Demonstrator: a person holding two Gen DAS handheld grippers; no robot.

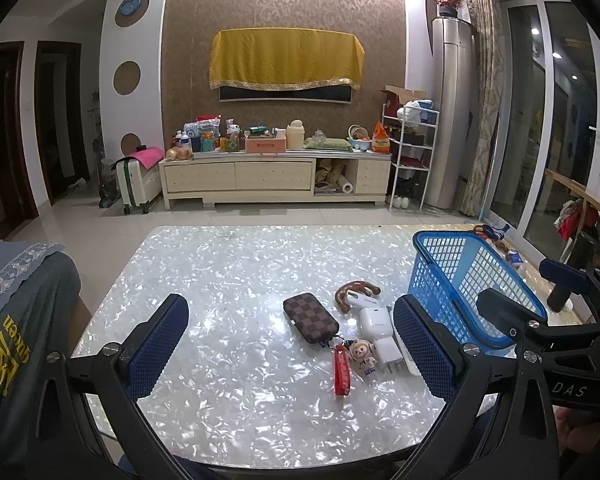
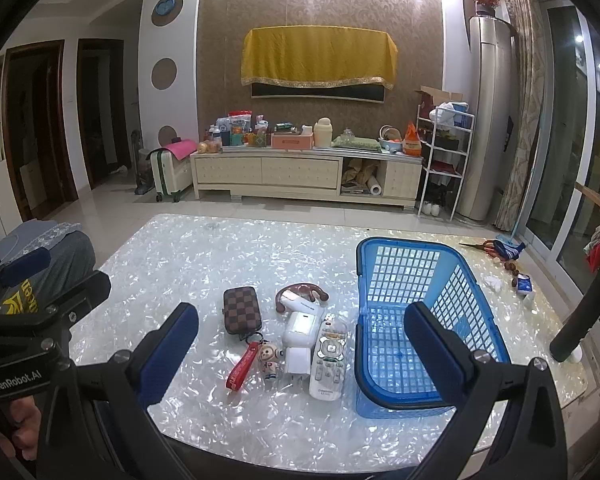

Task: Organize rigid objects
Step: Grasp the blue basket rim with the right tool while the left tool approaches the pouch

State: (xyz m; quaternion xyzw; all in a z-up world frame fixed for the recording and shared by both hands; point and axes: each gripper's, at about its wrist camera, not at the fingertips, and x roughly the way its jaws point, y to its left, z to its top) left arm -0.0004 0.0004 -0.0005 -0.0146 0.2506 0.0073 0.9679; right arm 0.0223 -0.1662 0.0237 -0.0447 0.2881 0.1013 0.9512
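- Right wrist view: the right gripper (image 2: 300, 344) hangs over the near edge of the table (image 2: 204, 264), its two blue-padded tongs wide apart and clamped on nothing.
- At its 12 o'clock lies a tight cluster of small items. The white remote control (image 2: 329, 362) lies lengthwise, just beside the blue basket (image 2: 396, 248) at its 3 o'clock.
- A white charger (image 2: 299, 330) touches the remote at its 9 o'clock side; a brown curved wooden massager (image 2: 300, 292) lies at the cluster's 12 o'clock end, with a white device (image 2: 298, 305) lying across it.
- The brown checkered pouch (image 2: 241, 310) sits at the cluster's 10 o'clock; a red strap (image 2: 242, 366) and an astronaut figurine (image 2: 270, 358) trail from its near end.
- The basket stands upright on the table and holds nothing that can be seen.
- Left wrist view: the left gripper (image 1: 290, 344) is likewise held over the near edge, tongs apart and empty, with the pouch (image 1: 311, 316) and strap (image 1: 342, 368) between them at 12 o'clock.
- In this view the basket (image 1: 440, 236) stands at 2 o'clock, partly behind the right gripper's arm.
- A folded grey garment (image 1: 24, 320) with yellow print lies at 9 o'clock.
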